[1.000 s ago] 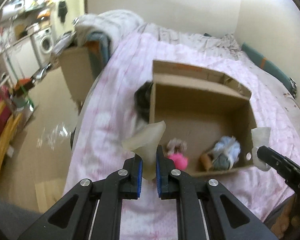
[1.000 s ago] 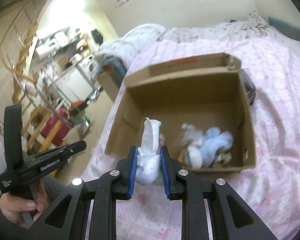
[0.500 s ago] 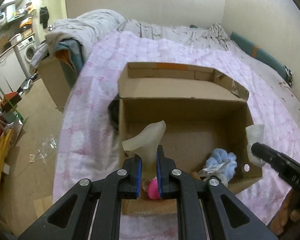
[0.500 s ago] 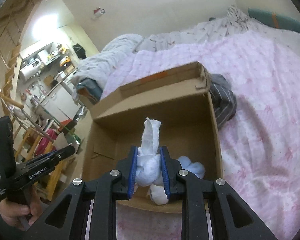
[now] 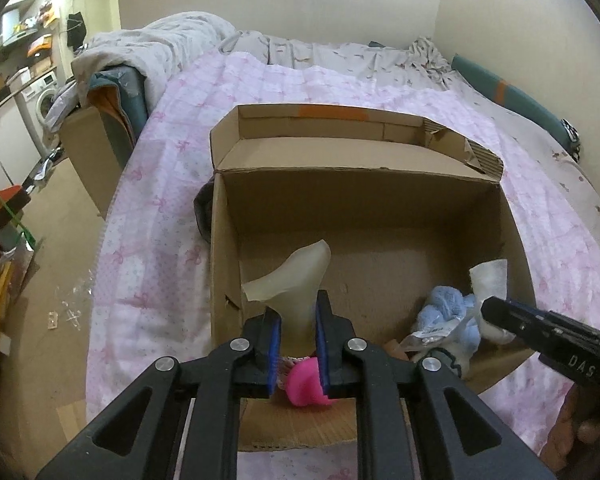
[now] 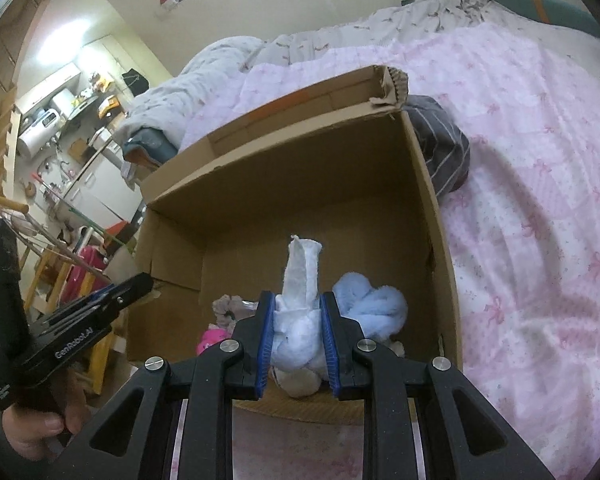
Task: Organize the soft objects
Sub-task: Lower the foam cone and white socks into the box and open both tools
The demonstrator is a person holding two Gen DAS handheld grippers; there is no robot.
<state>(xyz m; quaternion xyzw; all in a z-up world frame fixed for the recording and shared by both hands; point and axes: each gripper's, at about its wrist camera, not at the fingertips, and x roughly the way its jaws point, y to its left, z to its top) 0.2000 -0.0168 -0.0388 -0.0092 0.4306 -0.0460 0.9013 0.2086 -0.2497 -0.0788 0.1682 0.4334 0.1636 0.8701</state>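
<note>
The left tongs (image 5: 296, 344) pinch a limp, translucent beige piece (image 5: 290, 280), smooth and rubbery, flaring above the blue pads (image 5: 271, 350). The right tongs (image 6: 296, 344) clamp a rolled white terry cloth (image 6: 300, 300), one nubby end standing up. Both hang over the near wall of an open corrugated cardboard box (image 5: 380, 208) on the pink quilted bed (image 5: 160, 208). Inside lie a fluffy blue bundle (image 6: 370, 308) and a pink thing (image 5: 306, 386), half hidden by the pads. A striped grey cloth (image 6: 440, 148) lies against the box's outside.
</note>
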